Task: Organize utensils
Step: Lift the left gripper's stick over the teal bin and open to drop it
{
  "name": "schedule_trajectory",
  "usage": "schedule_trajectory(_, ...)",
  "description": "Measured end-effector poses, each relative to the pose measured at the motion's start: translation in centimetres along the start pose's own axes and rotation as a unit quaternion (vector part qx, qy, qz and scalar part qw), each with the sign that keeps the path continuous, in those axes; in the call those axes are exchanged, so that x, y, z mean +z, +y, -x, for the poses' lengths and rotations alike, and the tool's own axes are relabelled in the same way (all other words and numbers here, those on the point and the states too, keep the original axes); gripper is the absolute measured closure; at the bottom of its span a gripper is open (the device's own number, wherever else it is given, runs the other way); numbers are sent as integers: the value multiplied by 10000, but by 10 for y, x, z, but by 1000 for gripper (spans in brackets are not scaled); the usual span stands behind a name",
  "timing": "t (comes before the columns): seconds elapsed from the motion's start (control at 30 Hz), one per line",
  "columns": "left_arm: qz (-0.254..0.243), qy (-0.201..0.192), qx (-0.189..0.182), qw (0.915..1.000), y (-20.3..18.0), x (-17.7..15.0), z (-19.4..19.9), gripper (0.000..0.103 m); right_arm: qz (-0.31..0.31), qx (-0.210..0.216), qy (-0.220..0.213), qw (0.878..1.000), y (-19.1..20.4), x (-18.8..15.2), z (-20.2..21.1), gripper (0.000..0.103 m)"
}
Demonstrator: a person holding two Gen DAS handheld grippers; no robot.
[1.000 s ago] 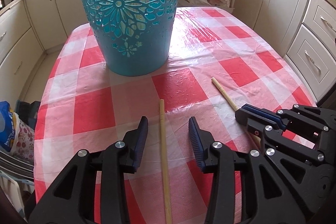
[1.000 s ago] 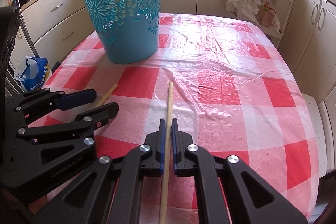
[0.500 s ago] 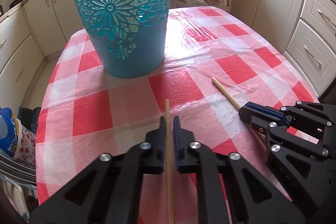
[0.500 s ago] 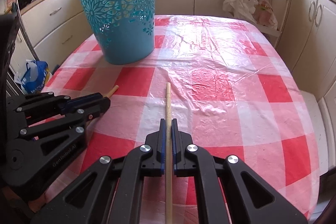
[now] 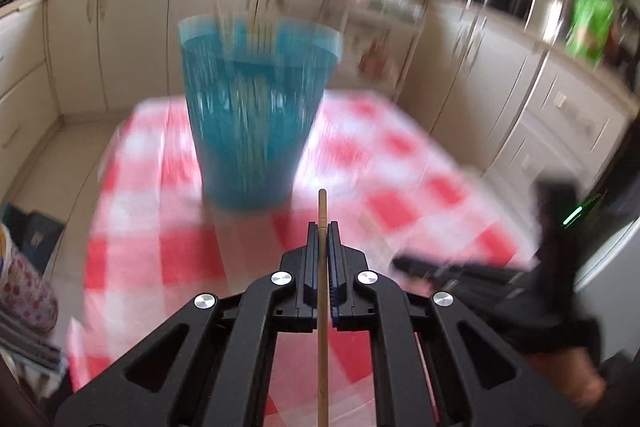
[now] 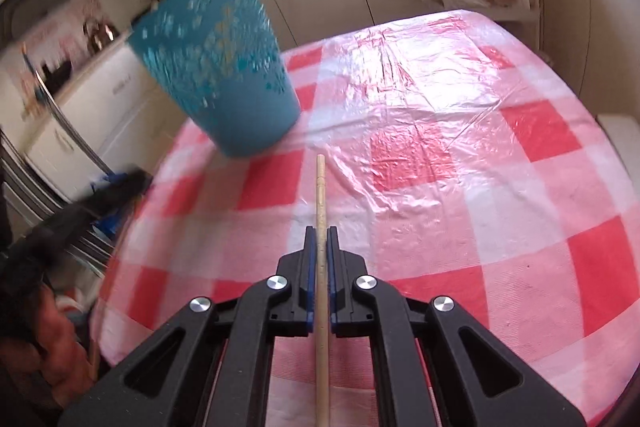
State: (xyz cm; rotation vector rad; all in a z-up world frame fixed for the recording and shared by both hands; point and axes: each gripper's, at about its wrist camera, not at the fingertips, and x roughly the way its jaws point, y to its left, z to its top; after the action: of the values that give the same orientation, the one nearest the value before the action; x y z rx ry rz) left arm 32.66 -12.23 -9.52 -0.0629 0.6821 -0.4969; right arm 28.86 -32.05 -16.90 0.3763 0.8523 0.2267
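1. Two grippers are in use, and each clamps one chopstick, so two chopsticks are counted.
2. The left gripper (image 5: 322, 227) has its jaws pinched narrow on the left chopstick (image 5: 322, 287). The stick's tip pokes out just ahead of the pads, toward the foot of the teal basket (image 5: 256, 115).
3. The right gripper (image 6: 320, 233) is likewise clamped tight on the right chopstick (image 6: 321, 211). More of this stick sticks out forward, its tip near the basket's base but apart from it.
4. One teal basket stands upright on the red-and-white checked tablecloth (image 6: 460, 155), at the table's far left part as the right wrist view shows it.
5. Both chopsticks are cut off by the lower picture edge, so their back ends are unseen.
6. The left wrist view is heavily smeared: the basket's cut-out pattern, the cabinets behind it and the dark shape to the basket's lower right are hard to make out.
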Motion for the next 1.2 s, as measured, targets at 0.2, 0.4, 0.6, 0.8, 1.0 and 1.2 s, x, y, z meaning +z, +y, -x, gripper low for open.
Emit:
schedule_trajectory(0.2, 65, -1162, -131, 9931, 6, 71, 47, 99, -213, 232, -34, 9995, -3, 5, -1, 97)
schedule_trajectory(0.4, 226, -1770, 32, 9839, 20, 138, 44, 99, -287, 258, -137, 9992, -6, 9, 2, 97)
schedule_trajectory(0.6, 488, -2075, 129, 9769, 32, 186, 18, 99, -278, 350, -143, 9989, -4, 14, -2, 97)
schedule_trajectory(0.8, 898, -2225, 271, 9704, 54, 208, -18, 99, -218, 396, -120, 9989, 2, 19, -7, 97)
schedule_trajectory(1.0, 1066, -2011, 518, 9724, 70, 201, -48, 99, -201, 364, -80, 9991, 2, 18, -10, 97)
schedule_trajectory(1.2, 1141, -1860, 600, 9741, 80, 186, -58, 99, -194, 330, -41, 9993, 3, 17, -13, 97)
